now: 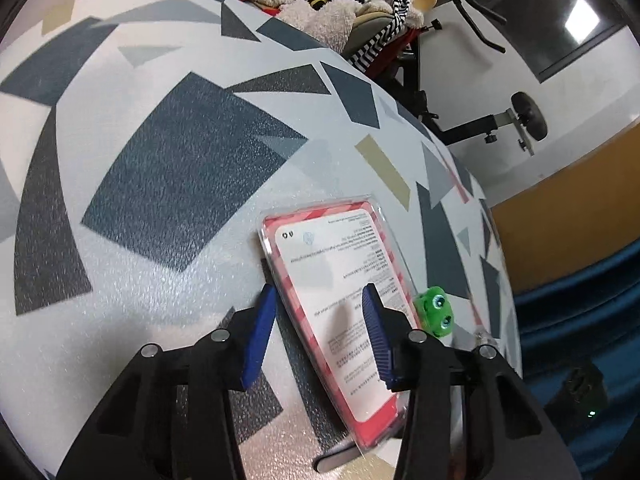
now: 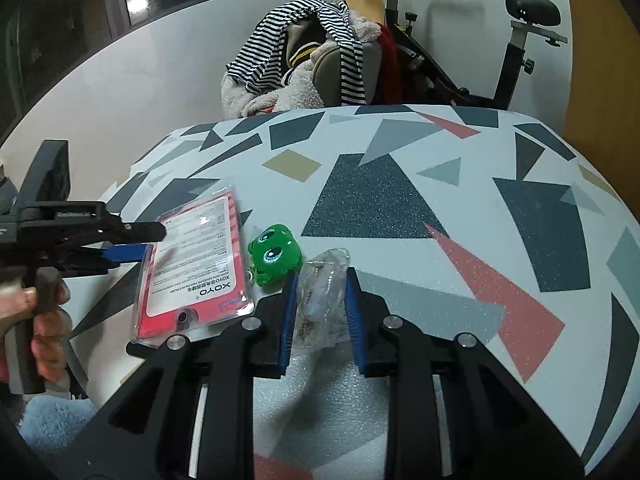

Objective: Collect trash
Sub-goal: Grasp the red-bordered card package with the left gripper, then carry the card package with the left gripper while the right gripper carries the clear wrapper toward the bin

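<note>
A red-and-white plastic package lies flat on the patterned table. My left gripper is open above it, one blue finger left of the package, the other over its printed face. In the right wrist view the package lies left, with a green frog toy beside it. My right gripper is open with a crumpled clear plastic wrapper between its blue fingers; the pads stand beside it, not pressing. The left gripper shows at the left, over the package's edge.
The frog toy sits right of the package near the table's edge. A chair heaped with striped clothes and a fleece stands behind the table, an exercise bike beyond it. A blue fabric lies past the table's edge.
</note>
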`<action>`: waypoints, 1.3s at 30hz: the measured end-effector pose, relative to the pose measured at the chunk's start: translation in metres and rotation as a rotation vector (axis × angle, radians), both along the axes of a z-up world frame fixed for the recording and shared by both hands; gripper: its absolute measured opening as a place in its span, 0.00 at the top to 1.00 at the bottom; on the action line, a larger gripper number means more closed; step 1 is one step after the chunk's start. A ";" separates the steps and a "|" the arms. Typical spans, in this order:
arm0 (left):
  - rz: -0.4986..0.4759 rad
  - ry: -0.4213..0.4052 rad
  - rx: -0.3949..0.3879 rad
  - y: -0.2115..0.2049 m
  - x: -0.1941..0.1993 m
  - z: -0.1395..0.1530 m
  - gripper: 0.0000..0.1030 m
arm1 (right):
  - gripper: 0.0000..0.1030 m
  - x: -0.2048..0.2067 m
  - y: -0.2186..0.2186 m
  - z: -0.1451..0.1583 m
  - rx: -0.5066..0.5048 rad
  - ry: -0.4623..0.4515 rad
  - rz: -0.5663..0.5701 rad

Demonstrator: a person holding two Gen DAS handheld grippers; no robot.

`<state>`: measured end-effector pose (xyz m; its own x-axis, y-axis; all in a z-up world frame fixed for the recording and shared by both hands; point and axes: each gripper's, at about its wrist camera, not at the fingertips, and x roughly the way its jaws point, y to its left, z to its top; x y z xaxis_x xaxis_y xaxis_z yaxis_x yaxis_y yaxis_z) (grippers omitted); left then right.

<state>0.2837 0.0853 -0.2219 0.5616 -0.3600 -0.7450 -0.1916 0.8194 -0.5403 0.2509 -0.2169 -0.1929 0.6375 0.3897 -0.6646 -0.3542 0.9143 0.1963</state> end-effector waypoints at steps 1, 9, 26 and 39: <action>0.000 0.000 0.012 -0.001 0.001 0.000 0.58 | 0.75 0.000 0.001 0.000 -0.001 0.000 0.001; -0.017 -0.006 0.104 -0.008 0.017 0.001 0.58 | 0.75 0.000 0.002 0.001 0.000 -0.003 -0.001; -0.104 -0.234 0.225 -0.006 -0.009 0.084 0.96 | 0.75 -0.023 -0.009 0.041 0.059 -0.070 0.002; -0.215 -0.377 0.321 -0.021 -0.081 0.141 0.96 | 0.75 -0.069 -0.007 0.067 0.082 -0.101 0.027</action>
<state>0.2023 0.0646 -0.0806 0.7497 -0.2835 -0.5979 0.1576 0.9541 -0.2548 0.1821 -0.2243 -0.1256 0.6879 0.4582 -0.5629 -0.4006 0.8864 0.2319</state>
